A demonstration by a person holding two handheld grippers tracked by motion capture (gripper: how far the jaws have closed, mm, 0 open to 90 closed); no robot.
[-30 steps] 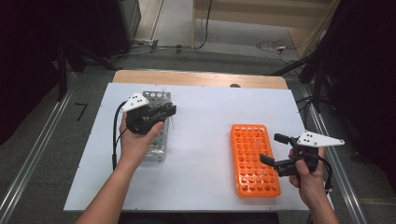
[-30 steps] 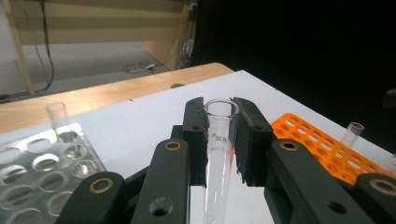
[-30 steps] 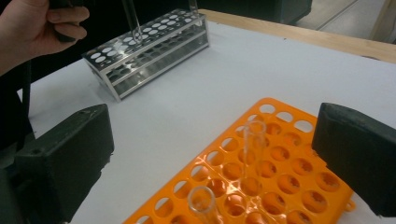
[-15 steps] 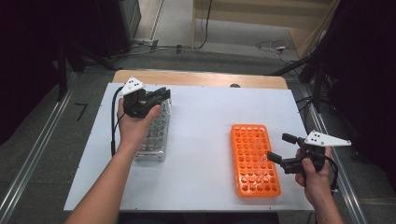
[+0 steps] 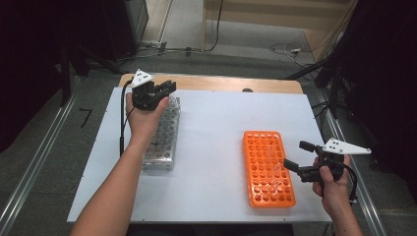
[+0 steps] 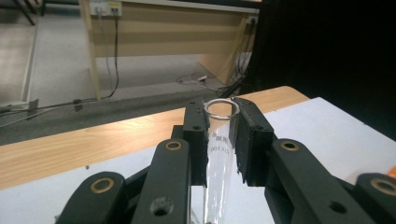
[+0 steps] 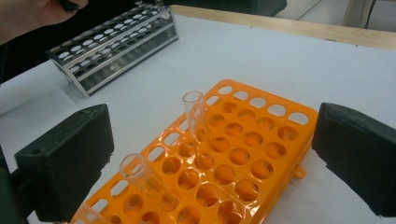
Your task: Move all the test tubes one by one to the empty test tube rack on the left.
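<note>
My left gripper [image 5: 164, 88] was clenched on a clear glass tube [image 6: 219, 154], its two black pads pressed against the tube just under the rim, which stood up between them in the left gripper view. The tube ran down between the jaws and its lower end was cut off by the bottom edge of that view, so I could not tell how far it reached. From above, that gripper sat in my left hand [image 5: 145, 115] over the far end of the metal rack [image 5: 164, 135], close to the wooden strip [image 5: 216, 83] along the table's far edge. The metal rack lay lengthwise on the white table top [image 5: 211, 132], well apart from the orange rack [image 5: 268, 167] on the other side. My right gripper [image 5: 296, 155] was released, with nothing between its jaws; in the right gripper view they stood wide to either side of the orange rack. It hung just beside that rack's right edge, jaws pointed toward it. Two more clear tubes stood in the orange rack: one [image 7: 195, 116] fairly upright near the middle, the other [image 7: 147, 179] leaning in a nearer hole.
</note>
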